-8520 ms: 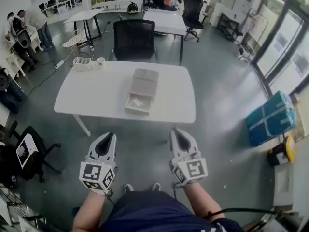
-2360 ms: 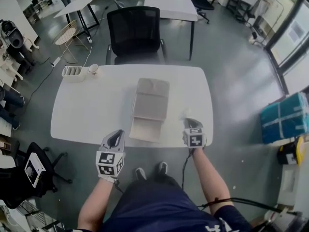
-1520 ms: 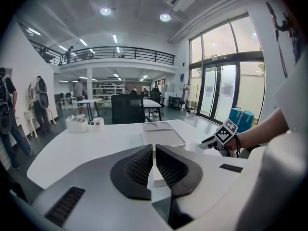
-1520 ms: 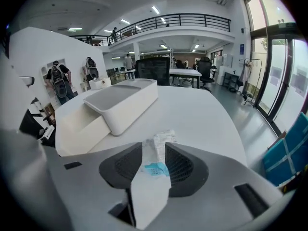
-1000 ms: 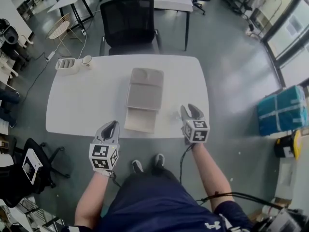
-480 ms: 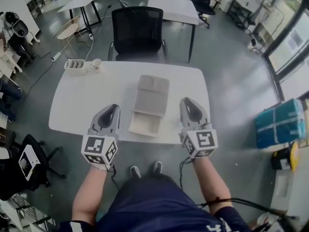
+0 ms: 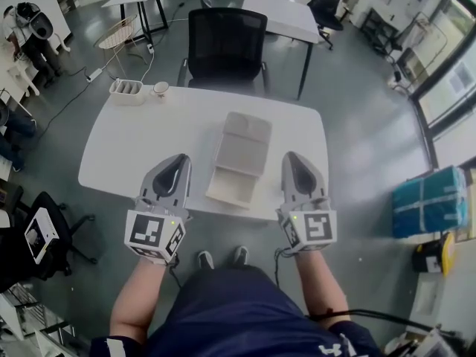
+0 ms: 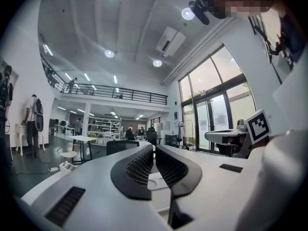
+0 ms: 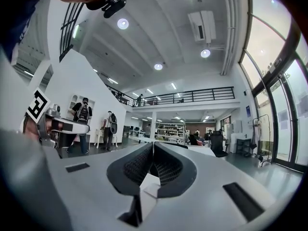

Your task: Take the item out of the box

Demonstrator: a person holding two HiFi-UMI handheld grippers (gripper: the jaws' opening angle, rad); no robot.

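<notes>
The item cannot be made out in the head view. A white angular shape (image 9: 150,186) shows through the gap beneath your right gripper's closed fingers in the right gripper view. Whether it is the item, the box or the table, I cannot tell.

The box (image 7: 242,151) lies open near the front edge of the white table (image 7: 149,147). Its lid (image 7: 247,134) is folded back toward the far side and its shallow tray (image 7: 230,188) faces you.

The box sits between your two grippers, which are held level on either side of it, and neither touches it. The right gripper (image 7: 292,156) is just right of the tray and covers the strip of table beside the box. Its ribbed pads (image 9: 139,165) meet at the tips with nothing between them, and the jaws have just been closing. The left gripper (image 7: 179,158) is held a little further out on the left. Its pads (image 8: 140,166) are also drawn together at the tips and grip nothing.

Further out, a small white holder (image 7: 126,91) and a cup (image 7: 160,89) stand at the far left corner of the table. A black chair (image 7: 227,47) is pushed in behind the table. A teal package (image 7: 424,199) rests on the floor to your right.
</notes>
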